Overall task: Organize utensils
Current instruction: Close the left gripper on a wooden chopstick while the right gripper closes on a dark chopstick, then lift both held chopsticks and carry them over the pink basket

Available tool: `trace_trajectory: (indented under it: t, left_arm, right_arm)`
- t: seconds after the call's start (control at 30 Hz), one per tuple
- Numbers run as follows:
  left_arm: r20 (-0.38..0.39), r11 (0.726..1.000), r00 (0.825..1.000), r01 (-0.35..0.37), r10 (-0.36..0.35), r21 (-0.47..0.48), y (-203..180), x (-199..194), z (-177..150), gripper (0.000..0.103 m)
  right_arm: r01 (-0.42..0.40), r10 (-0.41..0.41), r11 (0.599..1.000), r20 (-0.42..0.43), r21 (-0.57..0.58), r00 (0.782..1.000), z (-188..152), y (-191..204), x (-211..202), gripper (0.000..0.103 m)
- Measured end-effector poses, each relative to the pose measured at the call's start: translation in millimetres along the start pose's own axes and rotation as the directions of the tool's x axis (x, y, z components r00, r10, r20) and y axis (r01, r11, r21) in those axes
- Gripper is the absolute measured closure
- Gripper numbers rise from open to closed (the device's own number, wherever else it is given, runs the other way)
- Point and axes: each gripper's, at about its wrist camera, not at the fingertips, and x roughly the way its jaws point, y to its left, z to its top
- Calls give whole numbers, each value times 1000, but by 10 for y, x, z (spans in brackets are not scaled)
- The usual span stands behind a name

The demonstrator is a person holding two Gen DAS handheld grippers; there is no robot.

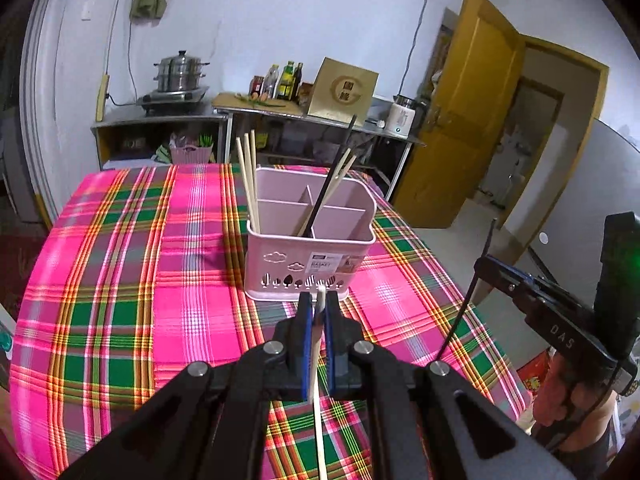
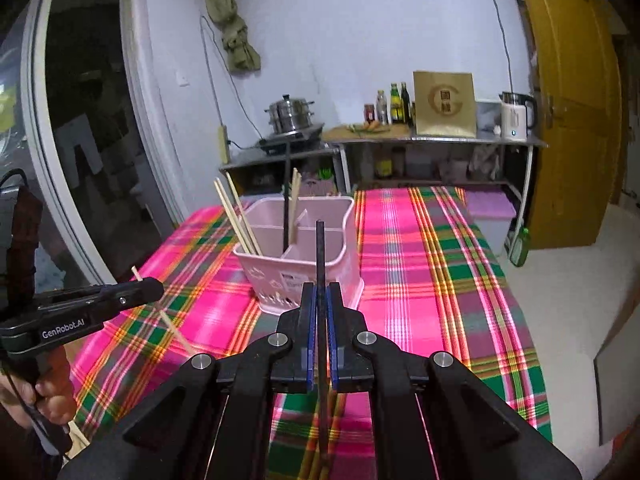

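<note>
A pink utensil basket (image 1: 310, 268) with divided compartments stands on the plaid tablecloth; it also shows in the right wrist view (image 2: 304, 268). It holds several pale wooden chopsticks (image 1: 248, 184) and a black chopstick (image 1: 332, 184). My left gripper (image 1: 319, 300) is shut on a pale wooden chopstick (image 1: 318, 400), just in front of the basket. My right gripper (image 2: 320, 292) is shut on a black chopstick (image 2: 321, 256), its tip raised near the basket's front right. The right gripper also shows at the right of the left wrist view (image 1: 496, 268), and the left gripper at the left of the right wrist view (image 2: 154, 286).
The table with pink, green and yellow plaid cloth (image 1: 120, 280) has open floor to its right. Behind it stand metal shelves with a steamer pot (image 1: 180, 72), bottles (image 1: 284, 80), a brown box (image 1: 344, 92) and a white kettle (image 2: 516, 116). A yellow door (image 1: 472, 112) is at right.
</note>
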Motion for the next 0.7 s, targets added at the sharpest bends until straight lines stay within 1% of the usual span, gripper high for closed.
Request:
trace_trajectory:
  t: [0.43,0.7]
  left_arm:
    - [32,999,999,-5,3,36,-30,-198,37,98]
    - [46,998,999,-4,2,57,-29,-297,82,98]
  right_arm:
    - [-10,12,999,46,-38,999,70,107,-221,98]
    - [-16,20,998,58,-62,998,104,158,-287,98]
